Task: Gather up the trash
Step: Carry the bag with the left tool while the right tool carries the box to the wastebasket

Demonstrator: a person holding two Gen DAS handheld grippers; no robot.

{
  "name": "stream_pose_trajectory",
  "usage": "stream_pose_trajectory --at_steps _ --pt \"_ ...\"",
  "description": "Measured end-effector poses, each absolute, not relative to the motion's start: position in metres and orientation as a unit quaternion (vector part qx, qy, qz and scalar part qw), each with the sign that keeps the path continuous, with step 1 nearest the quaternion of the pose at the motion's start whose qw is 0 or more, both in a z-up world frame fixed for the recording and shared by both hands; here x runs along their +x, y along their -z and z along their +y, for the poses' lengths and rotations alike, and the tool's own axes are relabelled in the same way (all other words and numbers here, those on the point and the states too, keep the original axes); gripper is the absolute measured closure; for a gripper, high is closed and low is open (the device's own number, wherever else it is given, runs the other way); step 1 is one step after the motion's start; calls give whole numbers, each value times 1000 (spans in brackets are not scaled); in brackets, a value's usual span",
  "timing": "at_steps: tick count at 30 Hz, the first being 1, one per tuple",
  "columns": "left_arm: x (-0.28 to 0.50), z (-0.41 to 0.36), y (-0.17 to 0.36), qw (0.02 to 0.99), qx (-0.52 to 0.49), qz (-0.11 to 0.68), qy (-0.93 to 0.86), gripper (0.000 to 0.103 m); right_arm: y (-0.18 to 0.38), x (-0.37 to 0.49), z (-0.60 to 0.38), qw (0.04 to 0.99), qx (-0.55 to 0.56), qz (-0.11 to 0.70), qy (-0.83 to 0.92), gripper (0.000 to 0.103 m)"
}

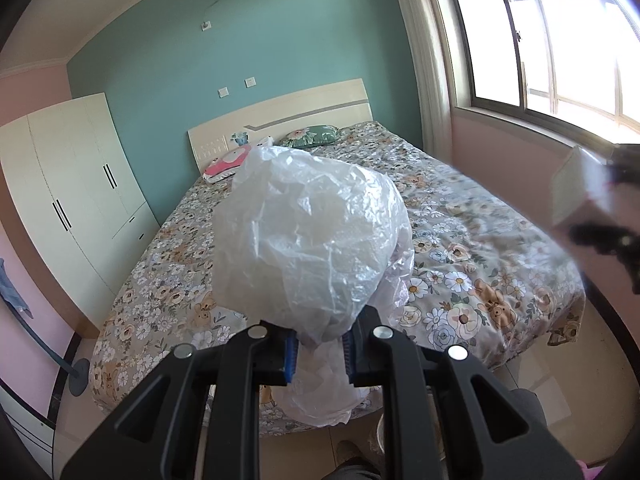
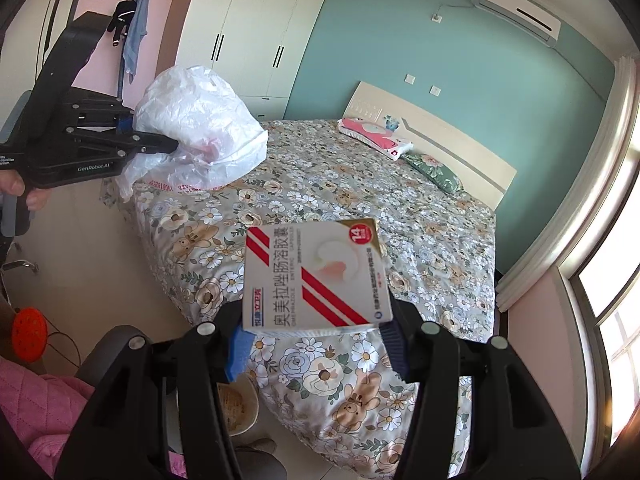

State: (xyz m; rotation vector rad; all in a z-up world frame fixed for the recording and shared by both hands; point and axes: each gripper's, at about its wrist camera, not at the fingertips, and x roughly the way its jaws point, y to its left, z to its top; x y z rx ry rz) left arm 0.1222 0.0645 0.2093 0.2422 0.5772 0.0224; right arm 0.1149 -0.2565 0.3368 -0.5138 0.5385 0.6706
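The left tool [image 1: 318, 354] is pressed together on the gathered neck of a clear plastic bag [image 1: 308, 232], which billows up crumpled and puffed in front of the camera, above the near end of the bed [image 1: 472, 216]; seen from the right wrist, the same tool [image 2: 174, 144] comes in from the left with a hand [image 2: 18, 188] on its handle, the bag [image 2: 196, 120] bulging past its tips over the bed's corner, something pinkish showing faintly through the plastic. The right tool [image 2: 316, 344] pinches a white medicine box [image 2: 316, 276] with red stripes and printed characters by its lower edge — the box stands up between the blue pads [image 2: 240, 350], held in the air over the floral bedspread [image 2: 360, 184]. In the left view that box [image 1: 580, 184] shows blurred at the far right. Beyond lie two pillows [image 2: 376, 138] against the headboard [image 2: 448, 136], a white wardrobe [image 1: 72, 184] on the teal wall, an air conditioner [image 2: 516, 12] high up, and a bright window [image 1: 560, 40] — near the floor, a bowl [image 2: 240, 404] sits beside the bed.
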Motion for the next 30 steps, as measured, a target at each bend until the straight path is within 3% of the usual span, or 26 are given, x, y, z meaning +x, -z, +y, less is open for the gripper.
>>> stream_pose_trajectory --at_steps 16,30 --pt "76 59 -146 938 126 318 49 83 -286 92 -280 867 -222 300 -330 48" --pt "97 68 -29 906 93 407 69 83 -181 101 -271 842 -190 376 -336 48"
